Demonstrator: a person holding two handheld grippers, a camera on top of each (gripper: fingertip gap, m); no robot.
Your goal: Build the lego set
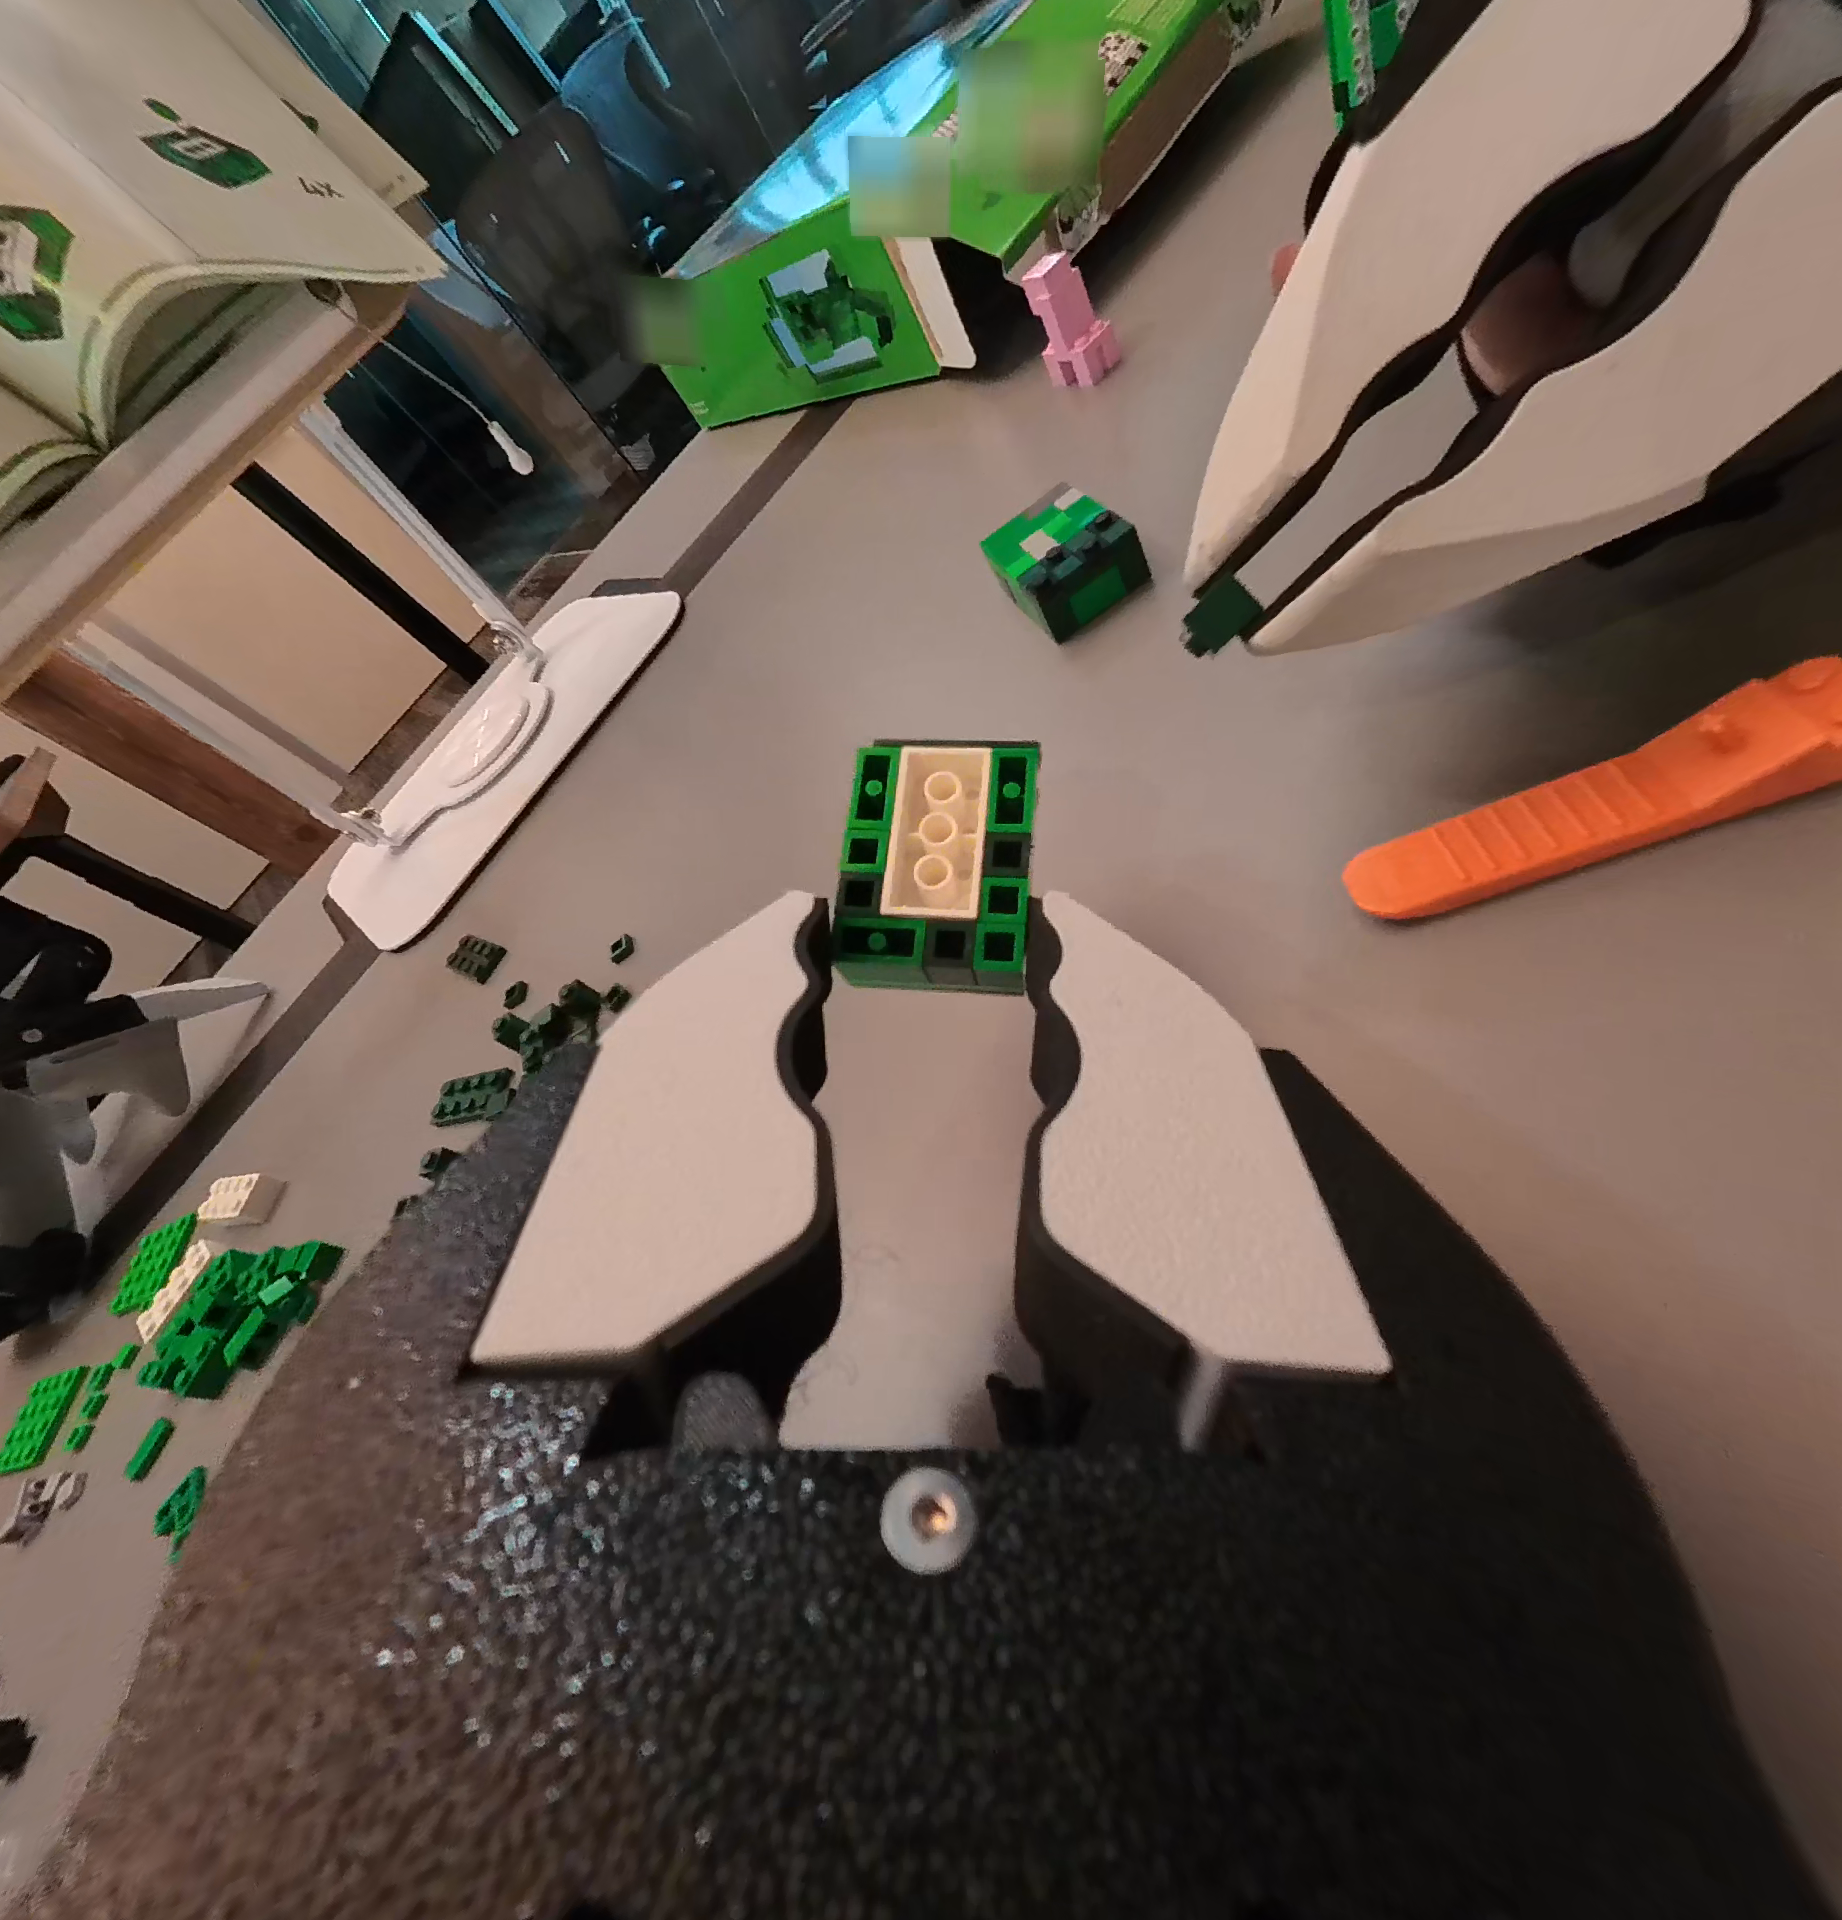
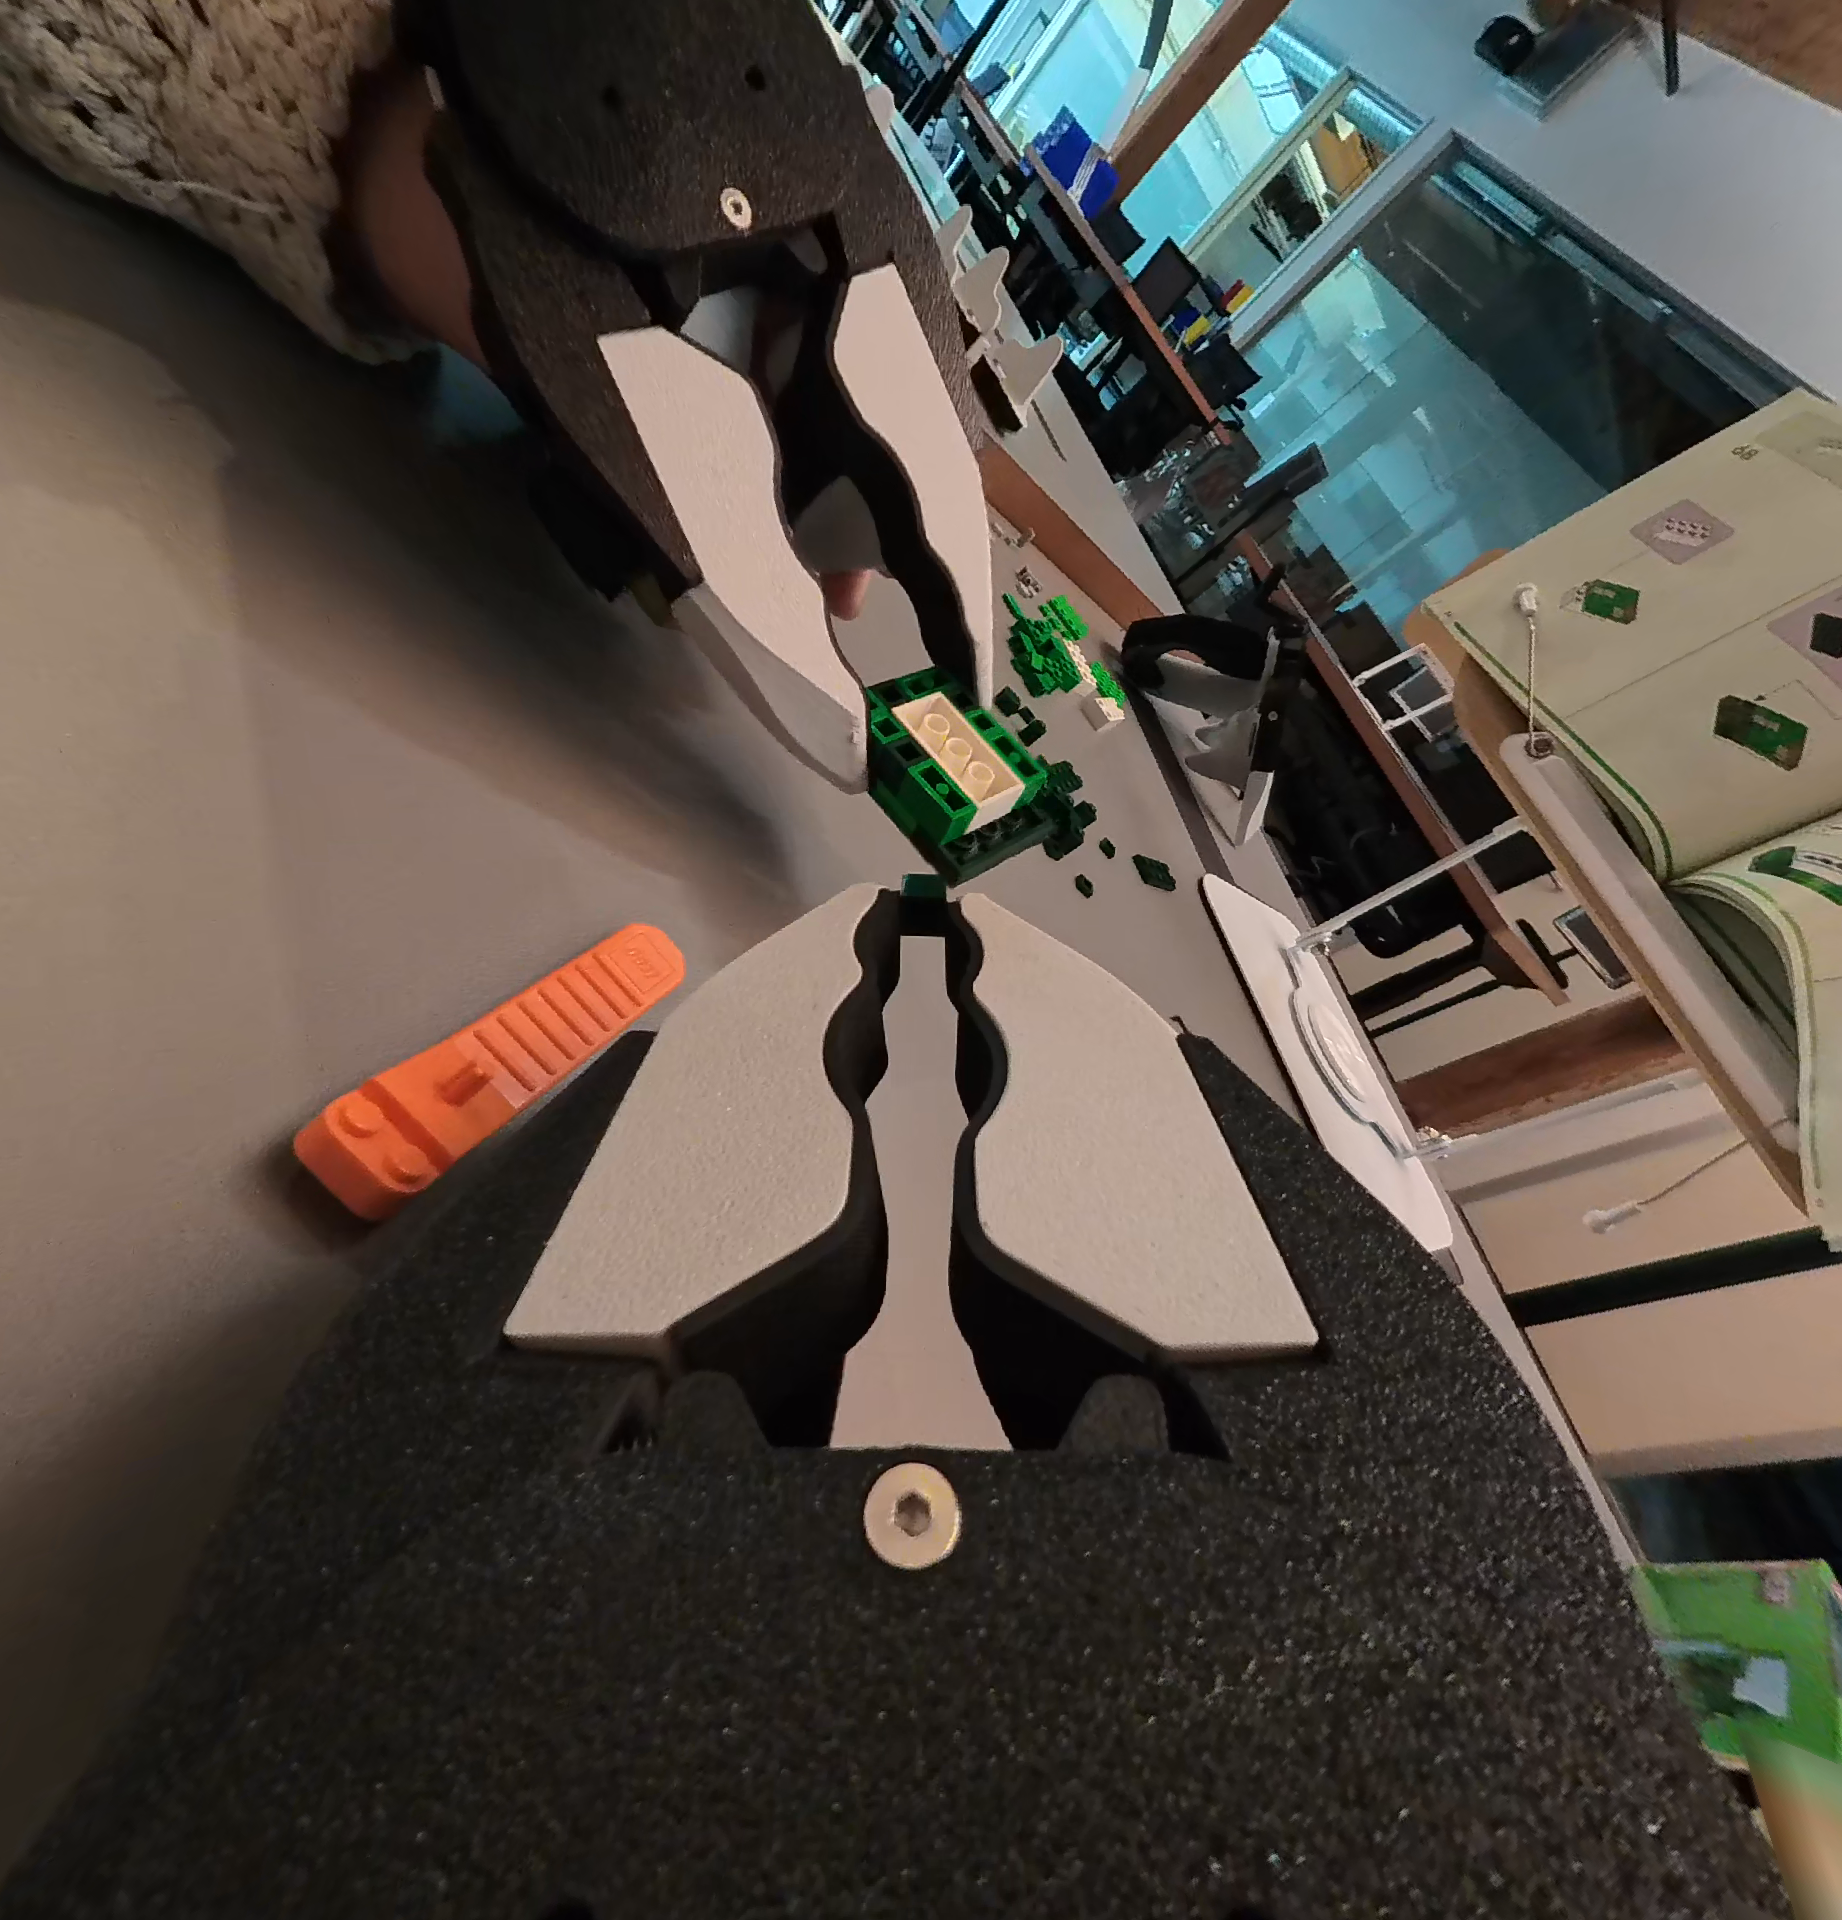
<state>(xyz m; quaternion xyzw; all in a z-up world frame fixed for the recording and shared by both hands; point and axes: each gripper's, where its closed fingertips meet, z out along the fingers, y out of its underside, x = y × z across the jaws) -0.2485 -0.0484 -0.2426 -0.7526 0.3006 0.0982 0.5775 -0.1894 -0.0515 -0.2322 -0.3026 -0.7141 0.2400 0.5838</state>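
Left wrist view: the left gripper (image 1: 929, 940) clamps the green block assembly (image 1: 938, 868) between its fingers, part-open to the block's width, bracing it on the grey counter (image 1: 1312, 1143). The assembly lies underside up, showing hollow green cells around a cream brick (image 1: 935, 831) with three tubes. The right gripper (image 1: 1223, 623) hangs just beyond it, toward the far right, pinching a small dark green piece (image 1: 1218, 615). Loose green plates (image 1: 231, 1314) lie along the counter's left edge; a smooth, ribbed orange separator wedge (image 1: 1623, 800) lies to the right.

Right wrist view: the right gripper's (image 2: 922, 904) fingers are nearly closed on the dark green piece (image 2: 921, 886), close to the assembly (image 2: 948, 774).

Step in hand, as judged: fitting this piece. The next move requires stud alignment, then a square press.
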